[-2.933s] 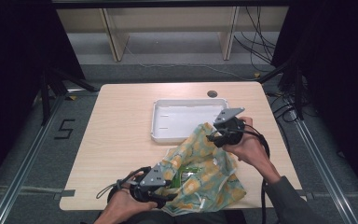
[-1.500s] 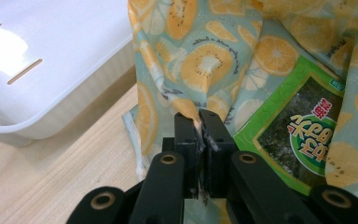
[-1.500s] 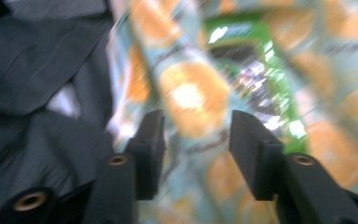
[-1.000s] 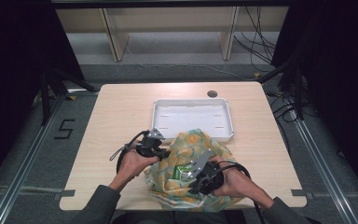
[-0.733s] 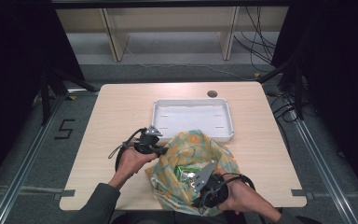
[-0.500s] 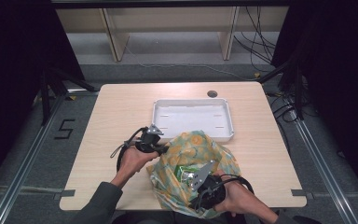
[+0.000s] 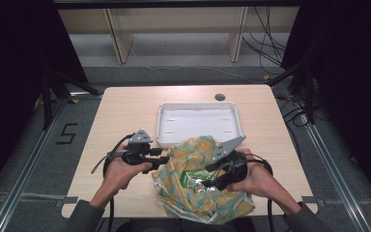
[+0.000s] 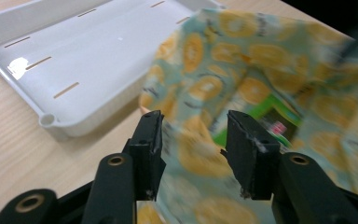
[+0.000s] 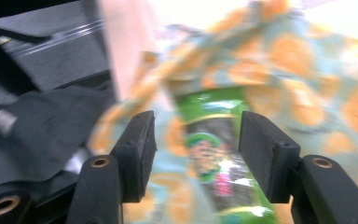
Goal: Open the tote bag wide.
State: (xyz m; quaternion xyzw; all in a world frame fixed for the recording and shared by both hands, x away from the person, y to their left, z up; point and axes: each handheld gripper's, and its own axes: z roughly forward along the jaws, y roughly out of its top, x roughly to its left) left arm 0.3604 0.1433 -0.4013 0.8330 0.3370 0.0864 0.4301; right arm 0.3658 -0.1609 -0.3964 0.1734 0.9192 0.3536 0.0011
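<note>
On the near half of the table [image 7: 125,104] lies a crumpled cloth [image 7: 198,193], light green with orange round shapes on it. A green snack packet [image 7: 193,180] sits in the middle of the cloth, with cloth bunched up around it. The far edge of the cloth touches the white tray [image 7: 198,110], or lies over its near rim; the pictures do not tell which.

At the cloth's left edge is the left gripper [image 7: 162,160]. Its jaws have just been opening. In the left gripper view the left gripper [image 8: 193,137] has a clear gap between its two black jaws, and the cloth [image 8: 261,79] shows beyond that gap. The pads do not press on it, so the cloth is let go.

Over the packet is the right gripper [image 7: 211,181]. Its jaws have just been opening too. In the right gripper view the right gripper [image 9: 196,140] has its jaws apart, and the packet [image 9: 214,154] shows between them, but the pads are not squeezing it. It holds nothing.

The packet is green with a dark middle panel and some pink. That picture is blurry, so no words on the packet can be read. On the floor to the left of the table is a dark mark shaped like a 5 [image 7: 68,134]. The tray [image 8: 79,51] has short thin slots in its bottom.
</note>
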